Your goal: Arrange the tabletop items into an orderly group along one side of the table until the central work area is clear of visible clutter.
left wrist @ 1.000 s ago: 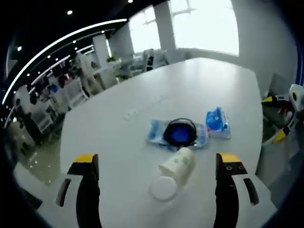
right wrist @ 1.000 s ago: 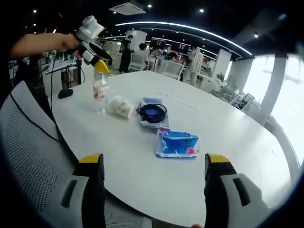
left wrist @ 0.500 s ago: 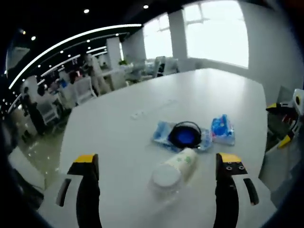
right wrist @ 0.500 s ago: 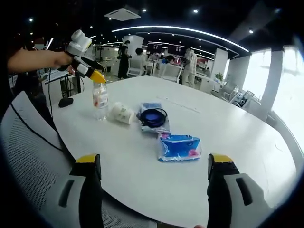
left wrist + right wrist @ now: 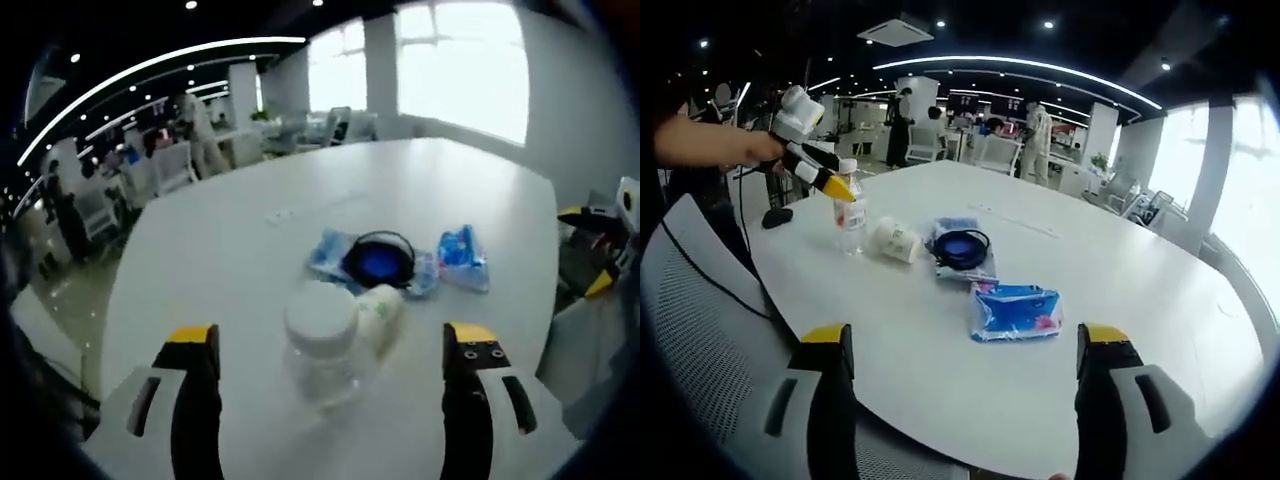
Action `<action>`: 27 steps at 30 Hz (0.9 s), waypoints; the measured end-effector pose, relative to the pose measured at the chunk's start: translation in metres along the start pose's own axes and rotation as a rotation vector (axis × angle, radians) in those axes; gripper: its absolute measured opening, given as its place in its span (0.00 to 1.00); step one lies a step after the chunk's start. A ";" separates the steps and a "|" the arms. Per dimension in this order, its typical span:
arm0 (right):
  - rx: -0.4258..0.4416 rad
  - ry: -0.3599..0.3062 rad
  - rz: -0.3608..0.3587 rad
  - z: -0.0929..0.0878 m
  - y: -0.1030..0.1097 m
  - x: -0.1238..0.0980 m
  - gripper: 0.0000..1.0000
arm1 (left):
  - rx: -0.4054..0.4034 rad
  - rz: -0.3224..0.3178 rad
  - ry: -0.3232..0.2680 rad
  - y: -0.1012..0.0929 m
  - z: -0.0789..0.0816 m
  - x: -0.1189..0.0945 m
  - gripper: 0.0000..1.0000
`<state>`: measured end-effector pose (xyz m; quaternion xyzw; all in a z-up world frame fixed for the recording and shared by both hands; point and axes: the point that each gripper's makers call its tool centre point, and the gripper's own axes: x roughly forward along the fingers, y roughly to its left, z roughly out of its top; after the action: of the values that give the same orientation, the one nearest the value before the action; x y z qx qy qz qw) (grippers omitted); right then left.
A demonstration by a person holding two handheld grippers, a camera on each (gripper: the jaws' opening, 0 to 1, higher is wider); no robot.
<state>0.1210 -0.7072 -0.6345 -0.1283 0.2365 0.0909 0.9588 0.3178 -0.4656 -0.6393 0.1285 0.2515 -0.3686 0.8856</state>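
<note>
left tongs [image 5: 330, 345]: spread, astride upright bottle [image 5: 322, 340]
right tongs [image 5: 958, 350]: spread, nothing held
cup [image 5: 894, 240]: lying beside bottle, on tabletop [image 5: 1120, 300]

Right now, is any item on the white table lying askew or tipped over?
Yes. The white paper cup with green print lies on its side beside the upright clear plastic bottle with a white cap. The blue tissue pack lies flat; nothing looks spilled.
</note>
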 end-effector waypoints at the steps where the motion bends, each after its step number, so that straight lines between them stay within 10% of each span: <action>1: -0.007 0.006 -0.001 -0.001 0.000 0.000 0.90 | 0.004 0.000 0.000 -0.001 -0.001 0.001 0.87; 27: -0.036 0.032 -0.007 -0.006 -0.001 0.000 0.86 | -0.045 0.012 0.036 -0.001 -0.030 0.024 0.53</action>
<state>0.1191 -0.7097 -0.6395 -0.1479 0.2497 0.0896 0.9527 0.3206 -0.4684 -0.6771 0.1166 0.2750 -0.3553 0.8858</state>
